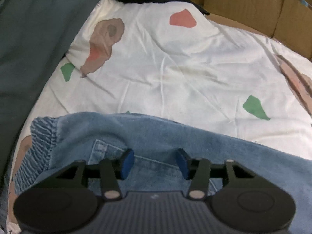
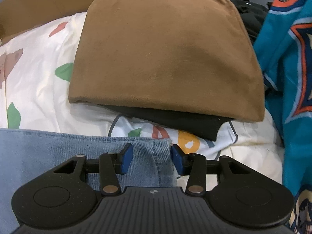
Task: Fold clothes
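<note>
Light blue jeans (image 1: 159,136) lie across the near part of a white patterned bedsheet (image 1: 175,58). Their elastic waistband (image 1: 39,146) bunches at the left in the left wrist view. My left gripper (image 1: 155,162) hovers open just above the denim near a pocket seam, nothing between its blue pads. In the right wrist view the jeans' hemmed leg end (image 2: 136,144) lies under my right gripper (image 2: 151,159), which is open with its jaws straddling the corner of the hem.
A folded brown garment (image 2: 165,54) sits on a folded black one (image 2: 185,122) ahead of the right gripper. A teal jersey (image 2: 288,68) lies at the right. Cardboard (image 1: 253,9) borders the bed's far side. A grey-green fabric (image 1: 29,48) hangs at the left.
</note>
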